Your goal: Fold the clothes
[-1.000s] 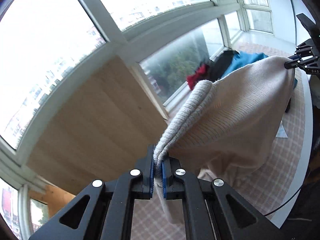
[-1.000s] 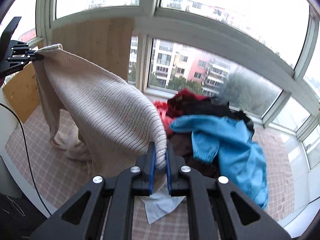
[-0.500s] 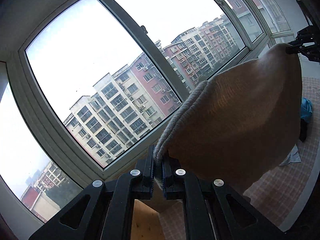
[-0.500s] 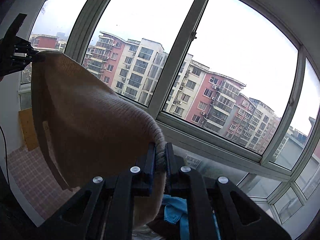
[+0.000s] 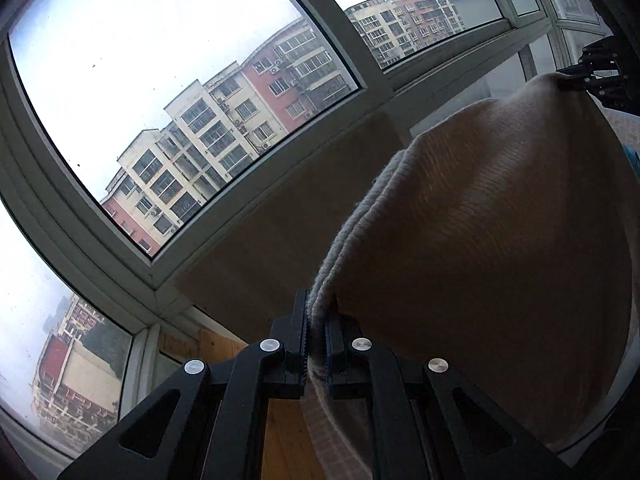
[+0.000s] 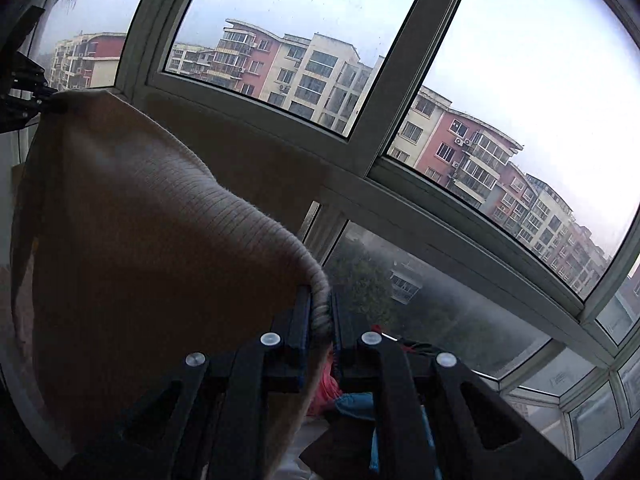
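Left claw: the left gripper (image 5: 316, 328) is pinched tight on the thick ribbed edge of the beige sweater (image 5: 500, 248).
Right claw: the right gripper (image 6: 321, 312) is pinched tight on another bit of the same ribbed edge.
Sweater: it hangs in the air between the two claws, like a soft curtain, and its lower part droops down out of sight.
Each claw from the other side: in the left view the right gripper shows small at the sweater's top right corner; in the right view the left gripper shows small at its top left corner.
Below: red and blue clothes (image 6: 348, 400) lie under the right claw.
Behind: big windows (image 6: 280, 20) with tall red and cream buildings (image 5: 224, 120) outside.
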The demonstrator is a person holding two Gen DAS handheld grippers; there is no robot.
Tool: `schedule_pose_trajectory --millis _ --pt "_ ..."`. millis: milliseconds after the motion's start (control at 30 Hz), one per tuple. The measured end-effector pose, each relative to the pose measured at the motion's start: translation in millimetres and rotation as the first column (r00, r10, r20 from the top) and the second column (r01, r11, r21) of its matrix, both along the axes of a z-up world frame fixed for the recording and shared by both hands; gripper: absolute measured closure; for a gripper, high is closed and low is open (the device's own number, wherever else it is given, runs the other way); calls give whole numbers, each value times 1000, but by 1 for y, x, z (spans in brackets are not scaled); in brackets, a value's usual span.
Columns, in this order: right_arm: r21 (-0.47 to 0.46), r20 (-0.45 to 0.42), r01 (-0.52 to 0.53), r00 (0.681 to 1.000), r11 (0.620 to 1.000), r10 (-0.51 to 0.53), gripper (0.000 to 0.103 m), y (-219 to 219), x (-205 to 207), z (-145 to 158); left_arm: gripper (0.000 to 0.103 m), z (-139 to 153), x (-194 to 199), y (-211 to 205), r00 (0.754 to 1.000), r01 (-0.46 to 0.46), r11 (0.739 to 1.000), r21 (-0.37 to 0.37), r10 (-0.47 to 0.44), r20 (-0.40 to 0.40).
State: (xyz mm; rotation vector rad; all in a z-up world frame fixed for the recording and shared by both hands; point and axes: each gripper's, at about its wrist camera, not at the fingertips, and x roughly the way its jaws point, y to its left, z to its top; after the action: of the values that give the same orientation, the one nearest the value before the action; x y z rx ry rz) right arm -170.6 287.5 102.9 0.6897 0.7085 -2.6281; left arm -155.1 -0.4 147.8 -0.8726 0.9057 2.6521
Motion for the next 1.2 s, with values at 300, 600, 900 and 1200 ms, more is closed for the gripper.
schedule_pose_trajectory --millis 300,600,900,1200 --pt "146 490 -9 869 989 -64 89 -17 -116 -261 97 -312 -127 -28 875 -84 996 -43 94 475" --pt "-42 713 169 695 985 -89 62 41 -92 -306 87 -368 -86 -56 778 -130 987 99 40 626" --pt "-132 764 226 644 965 -46 62 10 -135 -322 86 -349 -157 -25 851 -115 987 109 41 523" --pt "68 747 101 654 993 -118 61 -29 -120 -338 86 -374 -182 4 843 -58 996 69 12 538"
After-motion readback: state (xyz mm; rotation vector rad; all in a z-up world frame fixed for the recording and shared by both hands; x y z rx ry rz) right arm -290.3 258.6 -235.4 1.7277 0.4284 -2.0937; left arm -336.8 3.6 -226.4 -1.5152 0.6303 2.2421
